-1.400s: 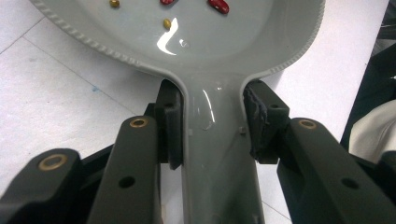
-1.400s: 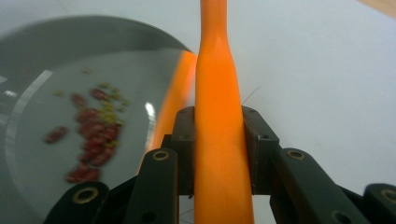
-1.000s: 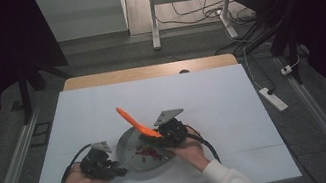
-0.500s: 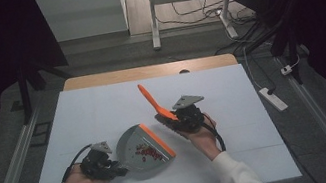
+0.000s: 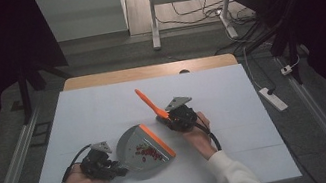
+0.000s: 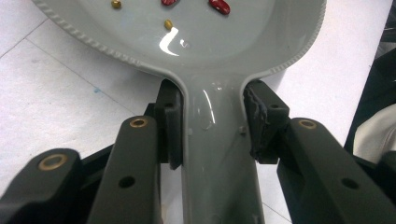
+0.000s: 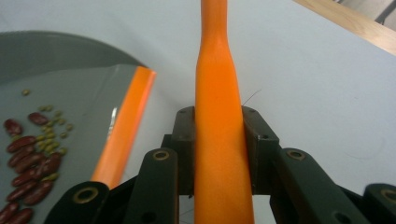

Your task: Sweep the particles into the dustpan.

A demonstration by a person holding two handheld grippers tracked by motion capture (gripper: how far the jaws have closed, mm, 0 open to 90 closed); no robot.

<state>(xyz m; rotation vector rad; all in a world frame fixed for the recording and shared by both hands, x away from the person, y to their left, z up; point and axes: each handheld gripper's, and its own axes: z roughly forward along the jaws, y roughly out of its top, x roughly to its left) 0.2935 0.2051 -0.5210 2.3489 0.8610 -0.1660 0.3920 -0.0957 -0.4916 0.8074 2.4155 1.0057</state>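
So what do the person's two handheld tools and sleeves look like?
Both tools are black. The left tool and right tool each carry a grey three-cornered plate on top and trail a black cable. Up close, the jaws are black links with brass-coloured pivots and dark pads. The sleeves are white.

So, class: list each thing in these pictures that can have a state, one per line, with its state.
Dustpan: flat on the table, holding beans, handle gripped.
Beans: heaped inside the dustpan.
Orange brush: held clear of the dustpan, handle angled up.
Left gripper: shut on the dustpan handle.
Right gripper: shut on the brush handle.
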